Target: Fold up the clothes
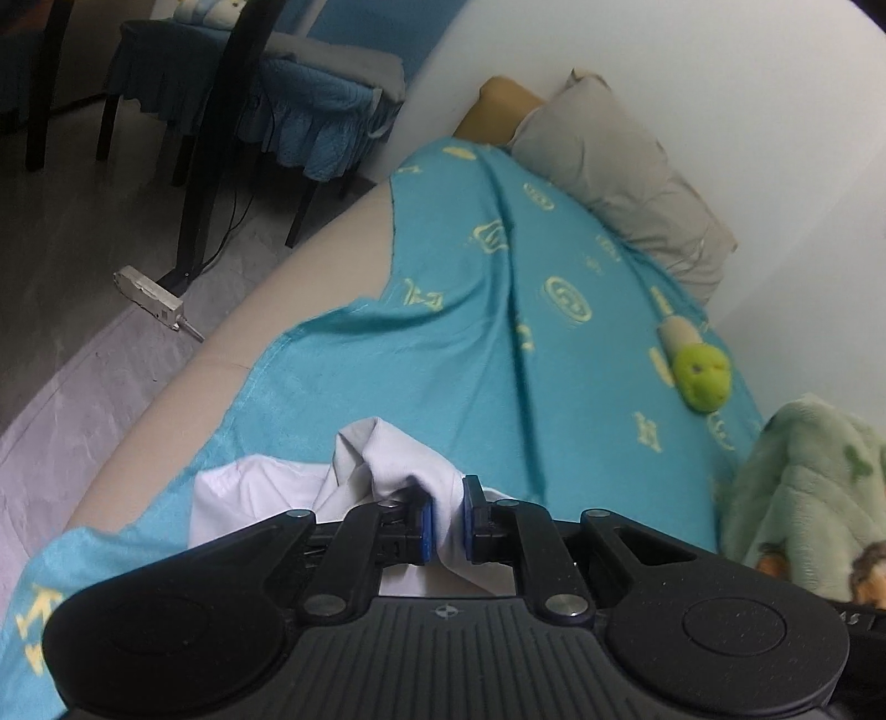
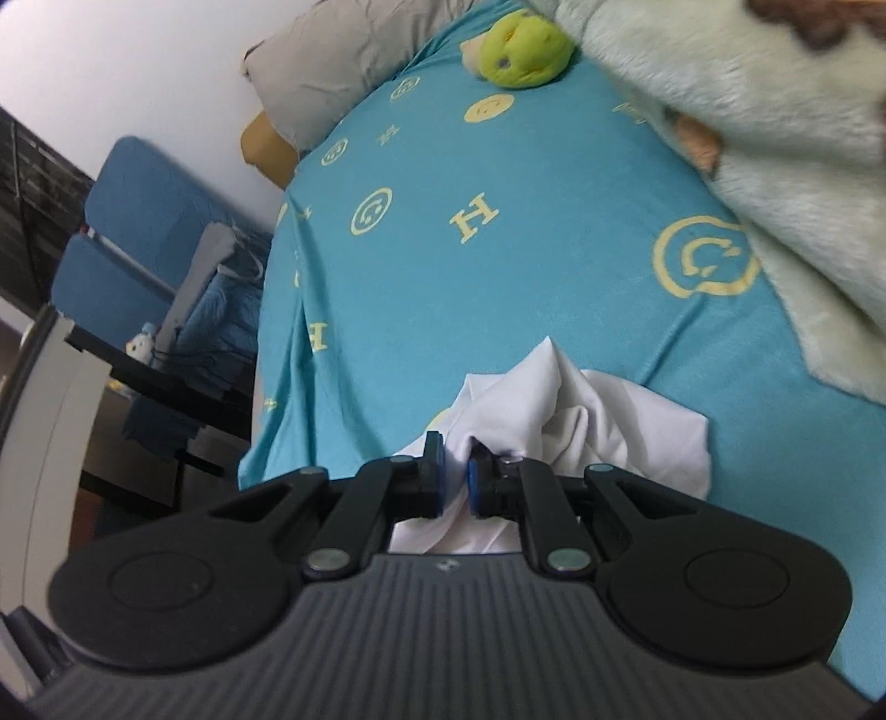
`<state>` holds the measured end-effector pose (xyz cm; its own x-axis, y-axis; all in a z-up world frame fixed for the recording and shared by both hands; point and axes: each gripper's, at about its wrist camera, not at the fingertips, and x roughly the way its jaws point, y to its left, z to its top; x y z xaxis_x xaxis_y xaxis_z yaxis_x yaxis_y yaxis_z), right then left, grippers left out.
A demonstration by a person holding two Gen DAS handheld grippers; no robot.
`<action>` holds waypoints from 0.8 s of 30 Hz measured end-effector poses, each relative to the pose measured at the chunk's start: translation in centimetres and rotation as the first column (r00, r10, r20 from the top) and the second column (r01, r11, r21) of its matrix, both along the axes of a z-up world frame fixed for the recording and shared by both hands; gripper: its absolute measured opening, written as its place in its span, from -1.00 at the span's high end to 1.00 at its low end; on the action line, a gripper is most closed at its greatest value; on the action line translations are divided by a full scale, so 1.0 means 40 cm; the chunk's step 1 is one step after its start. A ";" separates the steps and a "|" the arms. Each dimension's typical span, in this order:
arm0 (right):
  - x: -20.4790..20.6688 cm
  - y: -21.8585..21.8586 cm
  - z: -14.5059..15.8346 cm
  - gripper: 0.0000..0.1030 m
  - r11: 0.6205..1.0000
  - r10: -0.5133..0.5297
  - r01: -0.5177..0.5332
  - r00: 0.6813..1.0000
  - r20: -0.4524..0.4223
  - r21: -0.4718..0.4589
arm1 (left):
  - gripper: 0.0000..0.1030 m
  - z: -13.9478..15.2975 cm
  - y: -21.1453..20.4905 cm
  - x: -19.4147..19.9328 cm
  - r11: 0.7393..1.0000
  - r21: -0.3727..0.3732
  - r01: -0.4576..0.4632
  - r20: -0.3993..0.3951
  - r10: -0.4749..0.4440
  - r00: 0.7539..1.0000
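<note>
Clenched blue pads of the left gripper [image 1: 446,518] pinch a bunched fold of a white garment [image 1: 387,465], which lies crumpled on a turquoise bedsheet [image 1: 470,343] printed with yellow smileys; the right gripper [image 2: 455,471] is likewise clamped on the white cloth [image 2: 581,426] near the sheet's front edge. Beyond it, a green plush toy [image 2: 520,50] rests near a grey pillow [image 2: 332,61], with a pale fleece blanket [image 2: 775,166] alongside and a blue-covered chair [image 1: 310,111] on the floor beside the bed
</note>
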<state>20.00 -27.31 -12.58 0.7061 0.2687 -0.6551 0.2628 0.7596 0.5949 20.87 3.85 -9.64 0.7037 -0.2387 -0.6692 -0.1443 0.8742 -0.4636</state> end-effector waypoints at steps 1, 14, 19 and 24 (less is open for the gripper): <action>0.010 0.005 -0.001 0.76 1.000 0.015 -0.014 1.000 0.016 -0.018 | 0.77 -0.005 -0.002 0.007 1.000 0.005 -0.004 0.013 0.004 1.000; 0.046 0.018 -0.032 -0.69 0.995 0.094 -0.093 0.992 0.080 -0.018 | 0.33 -0.018 -0.044 0.016 0.991 0.122 0.060 0.054 -0.067 0.996; -0.013 0.081 0.039 -0.84 0.983 0.140 -0.118 0.977 0.161 -0.137 | -0.58 0.031 -0.078 -0.035 0.974 0.206 0.095 0.104 -0.118 0.988; -0.044 0.118 0.055 -0.82 0.936 0.191 -0.141 0.973 0.127 -0.323 | -0.64 0.054 -0.121 -0.076 0.917 0.362 0.168 0.104 -0.219 0.970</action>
